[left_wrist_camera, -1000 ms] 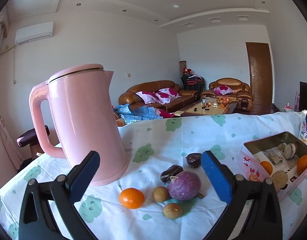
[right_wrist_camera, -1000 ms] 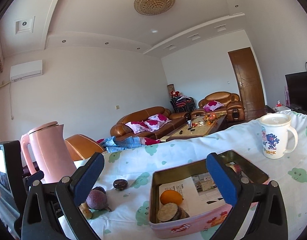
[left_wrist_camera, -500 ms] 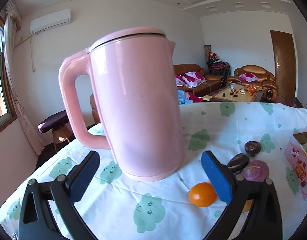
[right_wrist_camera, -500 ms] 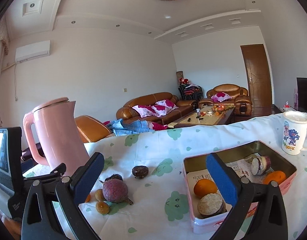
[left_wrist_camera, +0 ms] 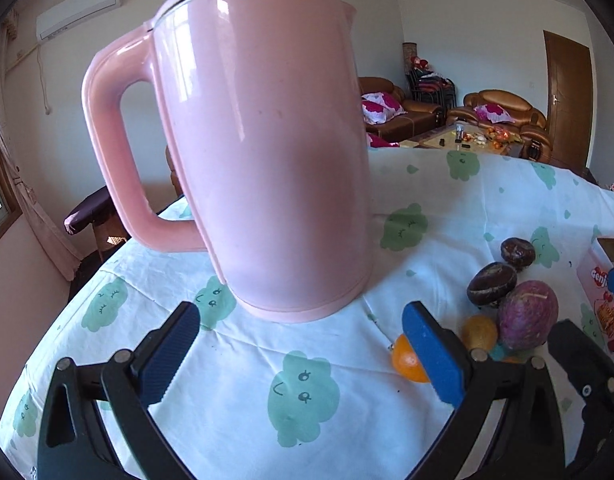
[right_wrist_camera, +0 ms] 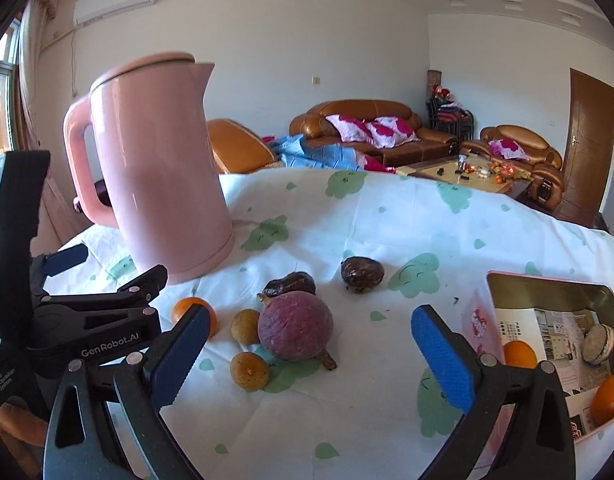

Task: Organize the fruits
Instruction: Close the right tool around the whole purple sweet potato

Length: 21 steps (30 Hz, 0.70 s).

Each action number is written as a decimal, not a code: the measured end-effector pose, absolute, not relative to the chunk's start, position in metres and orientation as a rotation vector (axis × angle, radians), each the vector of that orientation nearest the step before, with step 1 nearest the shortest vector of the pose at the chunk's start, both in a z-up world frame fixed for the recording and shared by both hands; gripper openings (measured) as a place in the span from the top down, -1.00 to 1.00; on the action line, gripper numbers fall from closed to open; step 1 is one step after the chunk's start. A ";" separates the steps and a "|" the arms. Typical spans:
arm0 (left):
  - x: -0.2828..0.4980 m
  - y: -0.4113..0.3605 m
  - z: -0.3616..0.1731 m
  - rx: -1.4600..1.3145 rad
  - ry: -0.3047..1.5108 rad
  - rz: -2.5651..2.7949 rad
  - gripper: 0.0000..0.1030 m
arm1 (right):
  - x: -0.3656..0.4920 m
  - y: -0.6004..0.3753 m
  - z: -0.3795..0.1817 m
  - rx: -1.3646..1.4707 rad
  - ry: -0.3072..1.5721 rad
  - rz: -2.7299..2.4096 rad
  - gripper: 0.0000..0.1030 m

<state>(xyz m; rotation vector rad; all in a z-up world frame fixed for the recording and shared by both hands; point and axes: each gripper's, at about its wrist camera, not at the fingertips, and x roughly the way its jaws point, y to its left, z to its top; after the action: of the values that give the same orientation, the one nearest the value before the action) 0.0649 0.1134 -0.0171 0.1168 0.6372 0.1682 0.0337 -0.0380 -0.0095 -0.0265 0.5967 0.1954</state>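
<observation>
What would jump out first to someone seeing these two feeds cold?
The pink kettle fills the left wrist view, standing upright on the cloud-print tablecloth just ahead of the open left gripper. Next, the loose fruit to its right, led by a big purple fruit ahead of the open right gripper, and the pink tin already holding oranges.

L gripper (left_wrist_camera: 301, 354) & R gripper (right_wrist_camera: 309, 354): jaws spread wide.
</observation>
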 end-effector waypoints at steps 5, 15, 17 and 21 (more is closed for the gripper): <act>0.068 0.111 -0.021 0.145 0.661 0.176 -1.00 | 0.067 -0.031 -0.031 -0.021 0.767 0.227 -0.44; 0.073 0.116 -0.020 0.125 0.689 0.160 -1.00 | 0.073 -0.038 -0.038 0.056 0.825 0.289 -0.04; 0.072 0.115 -0.020 0.126 0.685 0.141 -1.00 | 0.072 -0.039 -0.038 0.068 0.824 0.285 -0.04; 0.071 0.109 -0.021 0.150 0.676 0.103 -1.00 | 0.064 -0.055 -0.037 0.153 0.811 0.287 -0.04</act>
<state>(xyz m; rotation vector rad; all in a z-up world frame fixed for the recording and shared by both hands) 0.0713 0.1089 -0.0205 0.1496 0.6759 0.1030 0.0640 -0.0553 -0.0372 0.1526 0.8110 0.2865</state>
